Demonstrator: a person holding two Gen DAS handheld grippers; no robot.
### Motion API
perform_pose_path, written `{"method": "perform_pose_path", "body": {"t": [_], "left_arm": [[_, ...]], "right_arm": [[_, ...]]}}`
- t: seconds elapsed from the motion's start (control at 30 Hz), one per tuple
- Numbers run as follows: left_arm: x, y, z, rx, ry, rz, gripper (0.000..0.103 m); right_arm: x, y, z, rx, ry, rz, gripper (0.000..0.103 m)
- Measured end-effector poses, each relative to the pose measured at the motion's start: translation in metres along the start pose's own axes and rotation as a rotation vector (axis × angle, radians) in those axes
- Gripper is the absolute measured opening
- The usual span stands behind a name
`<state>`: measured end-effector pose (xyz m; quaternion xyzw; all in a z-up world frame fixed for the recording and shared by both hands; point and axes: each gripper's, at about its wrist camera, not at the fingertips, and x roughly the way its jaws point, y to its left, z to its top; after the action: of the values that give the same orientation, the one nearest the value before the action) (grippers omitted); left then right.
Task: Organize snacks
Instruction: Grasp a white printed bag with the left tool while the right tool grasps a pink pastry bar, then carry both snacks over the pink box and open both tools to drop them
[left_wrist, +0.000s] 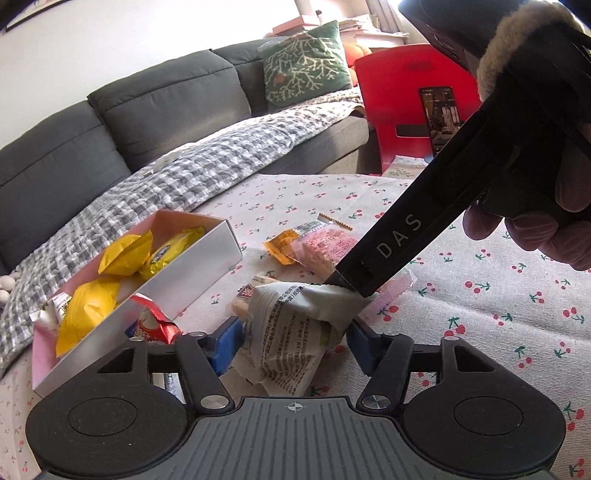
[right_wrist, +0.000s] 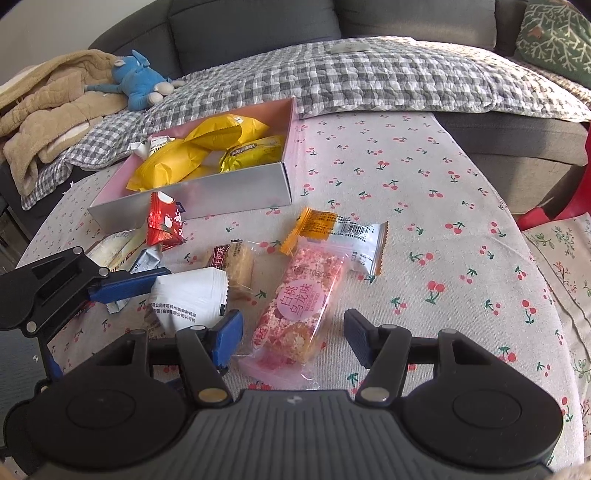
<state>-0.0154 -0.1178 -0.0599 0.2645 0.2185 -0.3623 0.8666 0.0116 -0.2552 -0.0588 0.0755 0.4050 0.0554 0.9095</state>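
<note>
inspecting progress, we find yellow packets (right_wrist: 207, 151) already in the pink box (right_wrist: 236, 195). left gripper (left_wrist: 291, 332) clenches a white printed packet (left_wrist: 291, 325); right gripper (right_wrist: 293, 334) straddles the pink bar (right_wrist: 299, 306) unpressed. several snacks remain loose on the cherry tablecloth (right_wrist: 424, 192).

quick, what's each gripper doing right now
left gripper: closed on the white packet.
right gripper: open around the pink bar, not gripping.
</note>
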Motion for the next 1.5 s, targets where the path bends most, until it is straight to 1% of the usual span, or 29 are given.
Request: {"method": "perform_pose_path", "body": {"t": [0.07,0.17,0.23,0.4,0.67,0.9,1.13,1.23,1.33,1.5], "left_arm": [[-0.002,0.001,-0.001,-0.013,-0.001,0.003,0.055],[-0.004,0.003,-0.002,-0.043,-0.006,0.008,0.053],[-0.006,0.002,-0.002,-0.051,-0.007,0.014,0.052],[-0.010,0.002,-0.002,-0.079,-0.003,0.023,0.050],[-0.019,0.017,0.001,-0.206,0.019,0.012,0.050],[-0.026,0.040,0.007,-0.356,0.033,-0.007,0.049],[-0.032,0.064,0.010,-0.489,0.045,-0.002,0.049],[-0.035,0.078,0.011,-0.540,0.044,0.017,0.049],[-0.038,0.093,0.014,-0.574,0.042,0.053,0.049],[-0.039,0.122,0.020,-0.612,0.042,0.119,0.049]], "right_arm": [[0.001,0.002,0.000,-0.008,-0.004,-0.004,0.056],[0.002,0.003,0.001,-0.025,-0.004,-0.013,0.046],[0.002,0.006,0.001,-0.039,-0.006,-0.017,0.031],[0.000,0.010,0.002,-0.069,-0.010,-0.020,0.030],[-0.010,0.015,0.008,-0.077,-0.040,-0.007,0.029],[-0.012,0.013,0.018,-0.015,-0.037,0.008,0.029],[-0.010,0.020,0.036,0.057,-0.023,0.056,0.029],[-0.007,0.021,0.046,0.097,-0.017,0.078,0.029],[-0.003,0.021,0.057,0.137,-0.019,0.101,0.029],[0.002,0.024,0.076,0.161,-0.063,0.129,0.029]]}}
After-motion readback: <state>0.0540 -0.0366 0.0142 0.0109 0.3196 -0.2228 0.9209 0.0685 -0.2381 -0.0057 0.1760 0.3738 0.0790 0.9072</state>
